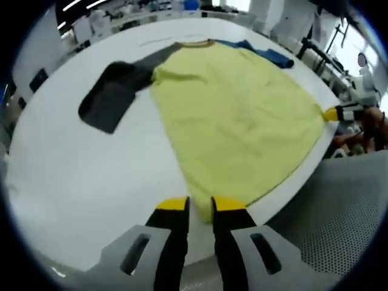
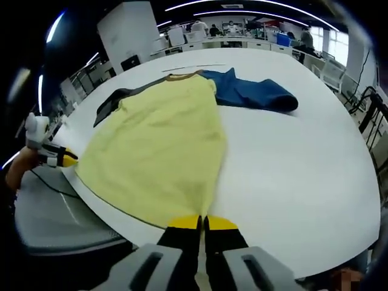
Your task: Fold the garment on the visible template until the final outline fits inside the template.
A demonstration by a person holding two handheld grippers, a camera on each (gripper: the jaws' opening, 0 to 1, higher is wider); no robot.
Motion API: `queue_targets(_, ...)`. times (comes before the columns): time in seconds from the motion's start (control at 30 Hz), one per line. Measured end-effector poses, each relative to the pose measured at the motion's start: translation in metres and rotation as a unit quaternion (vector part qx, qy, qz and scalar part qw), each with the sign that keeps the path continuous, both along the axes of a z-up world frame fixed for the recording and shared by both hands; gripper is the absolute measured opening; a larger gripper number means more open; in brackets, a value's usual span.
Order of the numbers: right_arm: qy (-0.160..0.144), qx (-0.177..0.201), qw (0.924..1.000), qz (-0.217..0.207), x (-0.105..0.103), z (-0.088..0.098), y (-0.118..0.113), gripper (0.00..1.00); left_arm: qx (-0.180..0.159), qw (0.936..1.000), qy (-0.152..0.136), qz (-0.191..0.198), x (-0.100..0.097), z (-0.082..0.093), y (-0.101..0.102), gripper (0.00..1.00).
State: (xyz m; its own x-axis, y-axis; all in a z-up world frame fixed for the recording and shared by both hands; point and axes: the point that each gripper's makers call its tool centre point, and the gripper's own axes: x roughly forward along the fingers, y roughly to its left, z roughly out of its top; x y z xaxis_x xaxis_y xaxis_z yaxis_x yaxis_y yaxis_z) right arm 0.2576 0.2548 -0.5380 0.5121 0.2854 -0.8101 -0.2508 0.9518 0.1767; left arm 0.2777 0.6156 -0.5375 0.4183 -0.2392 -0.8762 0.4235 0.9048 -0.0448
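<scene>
gripping the yellow shirt [image 1: 236, 115] hem, both tools; right view adds blue sleeve [image 2: 251, 92]

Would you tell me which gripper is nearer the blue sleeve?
Right. The right gripper holds the hem corner on the blue sleeve's side; the left gripper holds the opposite corner.

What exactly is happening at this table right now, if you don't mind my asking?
A person is working a yellow shirt with dark and blue sleeves, spread flat on a white table. The left gripper and right gripper each pinch a bottom hem corner. No fold is made yet.
</scene>
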Motion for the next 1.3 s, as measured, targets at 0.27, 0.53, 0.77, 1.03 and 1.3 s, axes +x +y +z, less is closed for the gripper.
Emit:
queue_targets(0.27,-0.001,0.011,0.9999,-0.007,0.001,-0.002,0.0,0.0,-0.006,0.9997,0.005,0.024,-0.001,-0.004,0.002,0.07)
queue_targets(0.53,0.003,0.011,0.9999,-0.007,0.001,-0.002,0.001,0.0,-0.03,0.9978,0.019,0.057,-0.005,-0.004,-0.001,0.01)
queue_targets(0.77,0.005,0.013,0.9999,-0.004,-0.001,-0.001,0.002,0.0,-0.043,0.996,0.017,0.076,-0.011,0.002,0.004,0.0)
queue_targets(1.03,0.015,0.015,0.9998,0.002,-0.007,-0.003,0.006,0.0,-0.03,0.9972,0.019,0.066,-0.017,-0.002,0.006,0.0)
queue_targets(1.3,0.008,0.031,0.9995,-0.003,-0.006,-0.001,0.007,0.0,-0.012,0.9988,0.009,0.046,-0.017,-0.002,0.007,0.07)
